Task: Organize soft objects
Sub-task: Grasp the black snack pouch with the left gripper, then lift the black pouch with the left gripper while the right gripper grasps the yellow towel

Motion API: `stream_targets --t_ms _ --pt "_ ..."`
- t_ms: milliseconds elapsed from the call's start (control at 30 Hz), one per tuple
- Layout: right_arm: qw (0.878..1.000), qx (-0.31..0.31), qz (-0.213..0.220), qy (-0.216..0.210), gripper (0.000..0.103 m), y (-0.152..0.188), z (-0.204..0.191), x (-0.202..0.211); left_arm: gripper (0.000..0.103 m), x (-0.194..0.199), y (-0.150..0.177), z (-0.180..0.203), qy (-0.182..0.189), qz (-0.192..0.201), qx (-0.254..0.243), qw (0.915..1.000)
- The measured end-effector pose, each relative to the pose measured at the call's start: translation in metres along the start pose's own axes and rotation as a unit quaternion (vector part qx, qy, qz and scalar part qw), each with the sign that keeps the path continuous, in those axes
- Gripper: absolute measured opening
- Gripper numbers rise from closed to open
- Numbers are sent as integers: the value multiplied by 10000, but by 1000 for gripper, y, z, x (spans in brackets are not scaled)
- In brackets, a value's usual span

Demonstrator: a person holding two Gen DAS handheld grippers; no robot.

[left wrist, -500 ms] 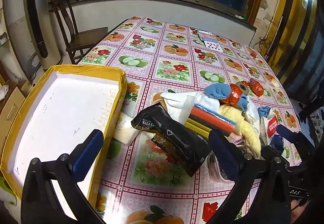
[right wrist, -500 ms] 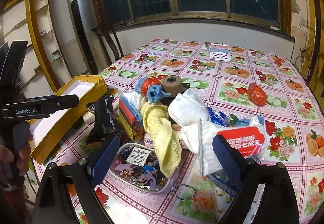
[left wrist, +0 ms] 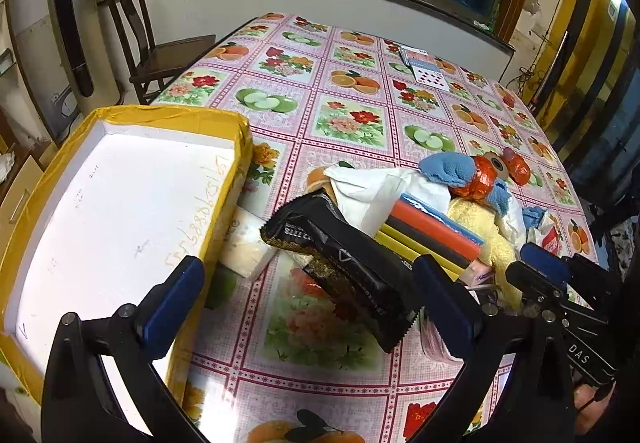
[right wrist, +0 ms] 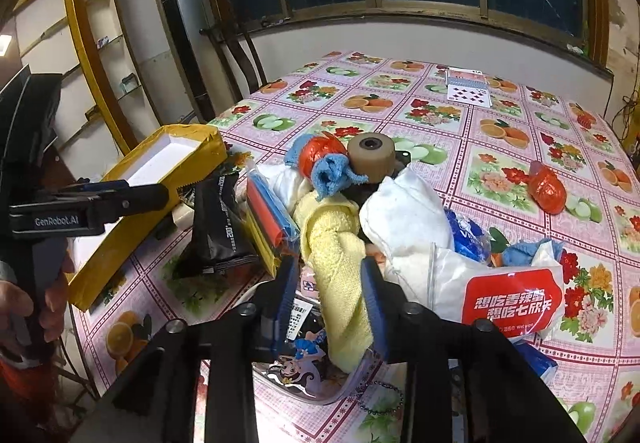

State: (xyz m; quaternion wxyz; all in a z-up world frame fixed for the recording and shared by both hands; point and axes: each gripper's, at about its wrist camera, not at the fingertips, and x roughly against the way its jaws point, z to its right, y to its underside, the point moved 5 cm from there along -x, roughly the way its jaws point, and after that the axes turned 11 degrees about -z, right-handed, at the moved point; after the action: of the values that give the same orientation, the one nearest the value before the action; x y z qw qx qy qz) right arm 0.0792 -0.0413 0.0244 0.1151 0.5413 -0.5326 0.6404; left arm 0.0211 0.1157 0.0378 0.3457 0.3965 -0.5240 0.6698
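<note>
Right wrist view: right gripper (right wrist: 329, 293) low over the pile, jaws drawn in on both sides of the yellow towel (right wrist: 334, 263), blue pads pressing its twisted lower half. The towel hangs over a clear pouch with cartoon print (right wrist: 308, 363) lying on the worktop (right wrist: 500, 123). Behind it: white cloth (right wrist: 404, 213), blue rag (right wrist: 334, 173) wrapped round an orange-red foil ball (right wrist: 320, 157), tan roll (right wrist: 371, 155). Right of the towel, a red wet-wipes packet (right wrist: 508, 301); a second foil ball (right wrist: 547, 187) sits apart on the fruit-print cloth.

This view alone shows the left gripper (right wrist: 120, 195) from the side (a hand (right wrist: 24, 307) on its handle), hovering at the near rim of the yellow-edged tray (right wrist: 132, 243). Playing cards (right wrist: 468, 87) at the far end.

Left wrist view: left gripper (left wrist: 308, 303) with jaws spread wide, nothing between them. One pad over the tray (left wrist: 120, 203) corner, the other by a black snack packet (left wrist: 344, 263). Only here is the tray's white floor fully visible, with nothing lying in it. A white tissue pack (left wrist: 248, 247) lies between tray and black packet, mostly hidden in the other view. Striped bundle (left wrist: 432, 235) and yellow towel (left wrist: 480, 227) beyond; the right gripper (left wrist: 544, 271) enters at right, its tips probably buried in the pile, contact not resolvable from here.
</note>
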Motion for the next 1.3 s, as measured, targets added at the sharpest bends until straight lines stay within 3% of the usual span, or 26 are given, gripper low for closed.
stream_targets --t_ms 433,667,700,733,767,833,900,967,1067,1300 --pt "9992 150 -379 15 40 -12 3 -26 103 -40 3 19 -38 -497 -8 9988" --pt "9982 269 -527 52 39 -15 -2 -42 103 -57 -1 9 62 -661 284 9974" --pt "9982 275 -532 46 38 -14 -3 -43 100 -57 -2 9 12 -619 249 9978" --pt "9982 269 -537 38 34 -13 -4 -44 91 -56 -3 10 23 -605 227 9979" --pt "9984 240 -517 31 29 -12 -4 -43 72 -56 -2 10 116 -605 201 9979" --pt "9990 87 -434 -109 24 -10 0 -40 47 -60 0 7 376 -775 258 9959" --pt "9990 -20 -396 -215 22 -8 2 -37 44 -59 0 7 440 -732 225 9961" --pt "9991 -67 -351 -241 17 -5 3 -33 29 -53 2 7 543 -653 197 9962" --pt "9989 -194 -236 -343 16 -2 6 -22 21 -35 4 9 612 -490 31 9969" --pt "9982 -369 27 -465 13 2 7 10 20 -13 6 3 855 -400 -65 9955"
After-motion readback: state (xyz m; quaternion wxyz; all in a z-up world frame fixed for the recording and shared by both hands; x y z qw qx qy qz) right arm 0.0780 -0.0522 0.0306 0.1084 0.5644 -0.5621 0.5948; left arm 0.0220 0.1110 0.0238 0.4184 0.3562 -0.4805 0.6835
